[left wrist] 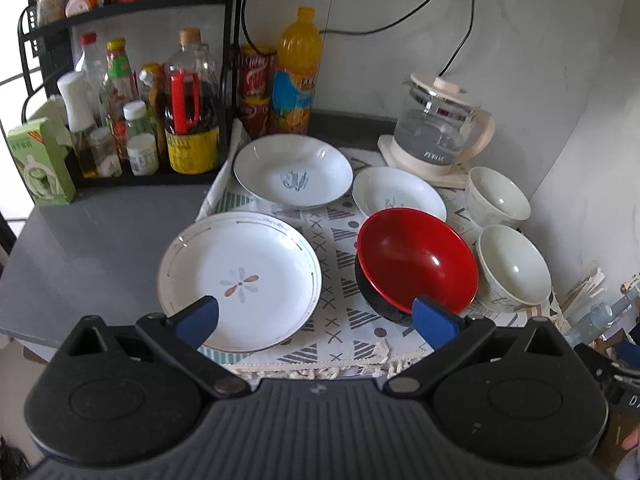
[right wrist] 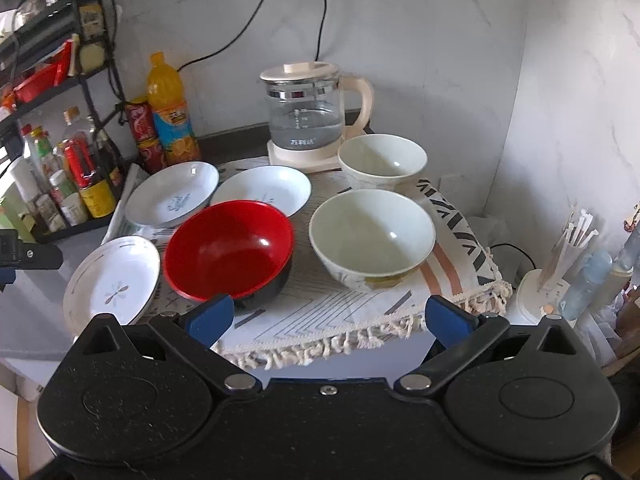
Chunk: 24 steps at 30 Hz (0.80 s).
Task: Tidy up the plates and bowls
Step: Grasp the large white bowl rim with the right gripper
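On a patterned cloth (left wrist: 332, 280) lie a flower-print plate (left wrist: 239, 280), a deep white plate with a blue drawing (left wrist: 293, 175), a smaller white dish (left wrist: 398, 196), a red bowl with a black outside (left wrist: 416, 258) and two cream bowls (left wrist: 513, 266) (left wrist: 498, 198). My left gripper (left wrist: 320, 320) hovers open at the cloth's near edge, one pad over the flower plate's rim, the other by the red bowl. My right gripper (right wrist: 328, 320) is open too, held in front of the red bowl (right wrist: 230, 250) and the nearer cream bowl (right wrist: 372, 236), holding nothing.
A glass kettle (right wrist: 312, 118) on its base stands behind the dishes. A black rack of sauce bottles (left wrist: 132, 120), an orange drink bottle (left wrist: 298, 72) and red cans (left wrist: 254, 88) line the left back. Walls close in on the right; a holder of straws (right wrist: 560, 256) stands beyond the cloth.
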Tool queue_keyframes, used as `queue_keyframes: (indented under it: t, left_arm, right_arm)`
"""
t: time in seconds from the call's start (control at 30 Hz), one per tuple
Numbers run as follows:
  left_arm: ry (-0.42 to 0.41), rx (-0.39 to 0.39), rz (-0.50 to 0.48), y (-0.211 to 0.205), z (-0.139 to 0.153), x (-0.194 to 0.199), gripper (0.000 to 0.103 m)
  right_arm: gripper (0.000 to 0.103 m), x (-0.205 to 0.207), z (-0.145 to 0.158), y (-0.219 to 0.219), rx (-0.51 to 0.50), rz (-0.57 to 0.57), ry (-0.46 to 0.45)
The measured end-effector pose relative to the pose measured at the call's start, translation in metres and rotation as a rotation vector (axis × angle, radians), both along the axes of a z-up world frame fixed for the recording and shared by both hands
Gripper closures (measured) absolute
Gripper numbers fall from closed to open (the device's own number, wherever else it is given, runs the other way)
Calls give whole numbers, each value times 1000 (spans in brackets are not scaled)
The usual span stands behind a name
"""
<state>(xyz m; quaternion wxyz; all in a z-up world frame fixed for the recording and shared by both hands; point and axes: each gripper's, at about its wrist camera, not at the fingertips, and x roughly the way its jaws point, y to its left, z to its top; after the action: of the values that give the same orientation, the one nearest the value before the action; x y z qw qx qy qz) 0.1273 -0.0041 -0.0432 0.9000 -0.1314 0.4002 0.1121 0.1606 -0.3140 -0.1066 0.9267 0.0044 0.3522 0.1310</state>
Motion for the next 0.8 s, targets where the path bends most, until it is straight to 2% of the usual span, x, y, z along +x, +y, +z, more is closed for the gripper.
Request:
queue_keyframes:
  t: [0.13, 0.3, 0.5, 0.8]
  left_arm:
    - [14, 9, -18, 0, 2, 22, 1]
    - [31, -10, -45, 1, -1, 51, 2]
    - [35, -16, -94, 3, -2, 89, 3]
    - [60, -14, -156, -2, -11, 126, 3]
  right_arm:
    - [0, 18, -3, -1, -15, -26, -3]
    - [0, 42, -11, -2, -1, -53, 39]
    - [0, 66, -21, -2, -30, -97, 69]
    - [0, 88, -32, -12, -24, -163, 87]
